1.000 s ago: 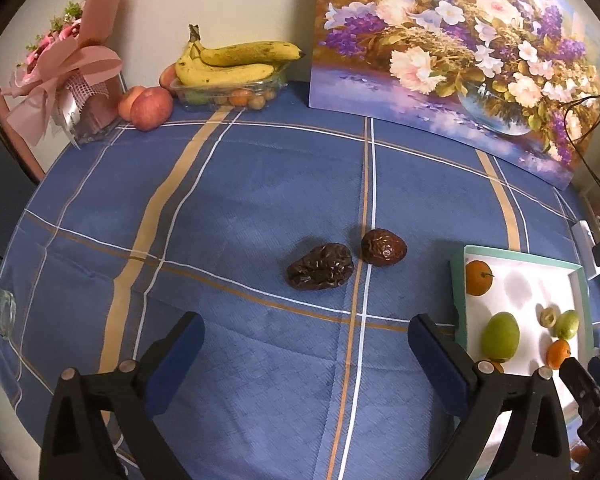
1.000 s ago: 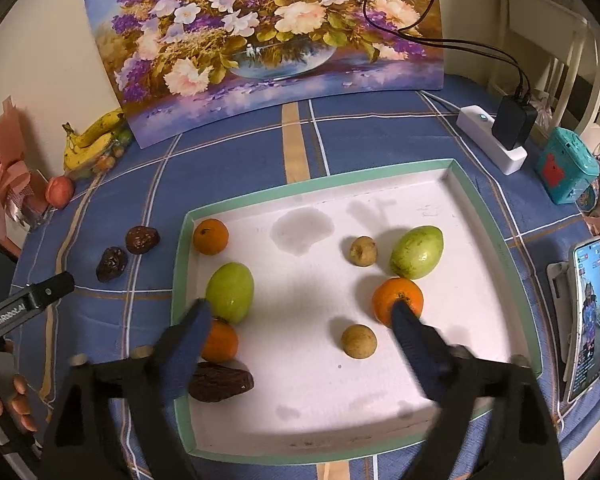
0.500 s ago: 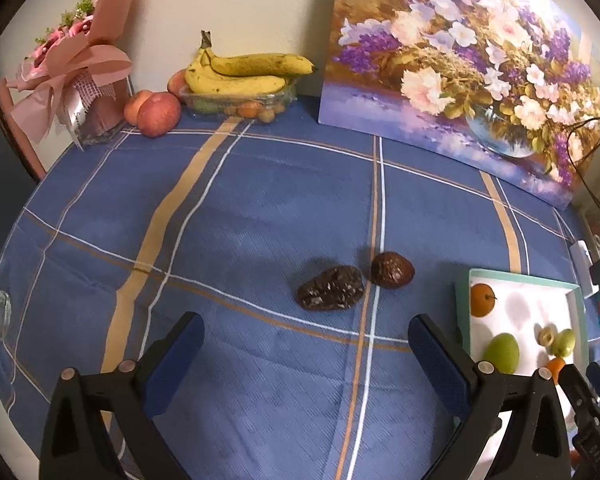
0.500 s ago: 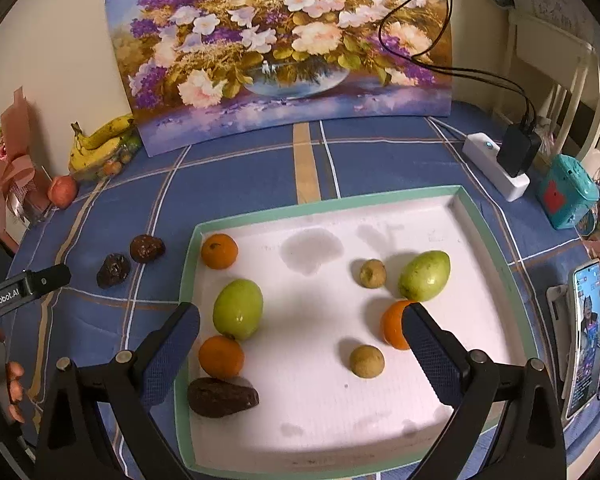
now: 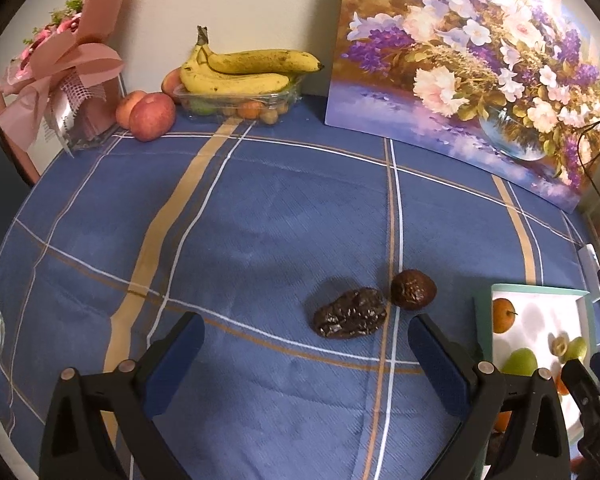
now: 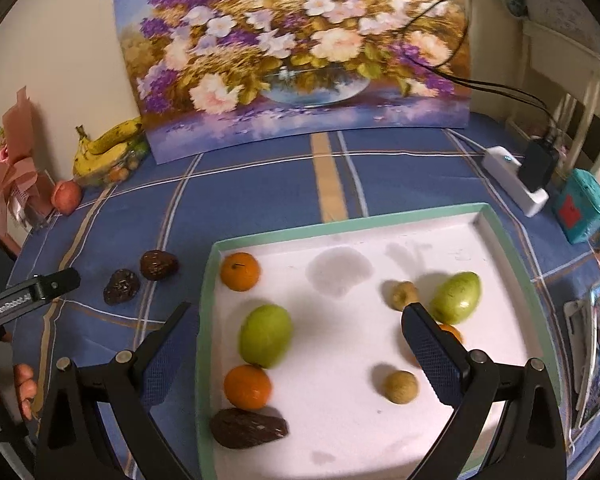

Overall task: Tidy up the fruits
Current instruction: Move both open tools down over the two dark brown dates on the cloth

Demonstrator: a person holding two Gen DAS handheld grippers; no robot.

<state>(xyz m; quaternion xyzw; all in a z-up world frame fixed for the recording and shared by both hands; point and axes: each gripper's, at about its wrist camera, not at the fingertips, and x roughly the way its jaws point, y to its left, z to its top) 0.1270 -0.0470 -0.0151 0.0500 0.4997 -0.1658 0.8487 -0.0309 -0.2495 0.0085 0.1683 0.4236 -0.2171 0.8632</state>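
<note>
Jaws of both grippers gape empty; two dark fruits [image 5: 350, 313] lie just beyond the left gripper [image 5: 306, 344].

Only thing I can actually read from here is the white "GenRobot.AI" lettering on the black side of the left gripper [image 6: 36, 292], which pokes in at the left edge of my right wrist view. The phone [image 6: 598, 344] lying on the worktop at the far right has something on its screen, but it's way too small and blurry to make out any words. Nothing else has readable print as far as I can tell.
</note>
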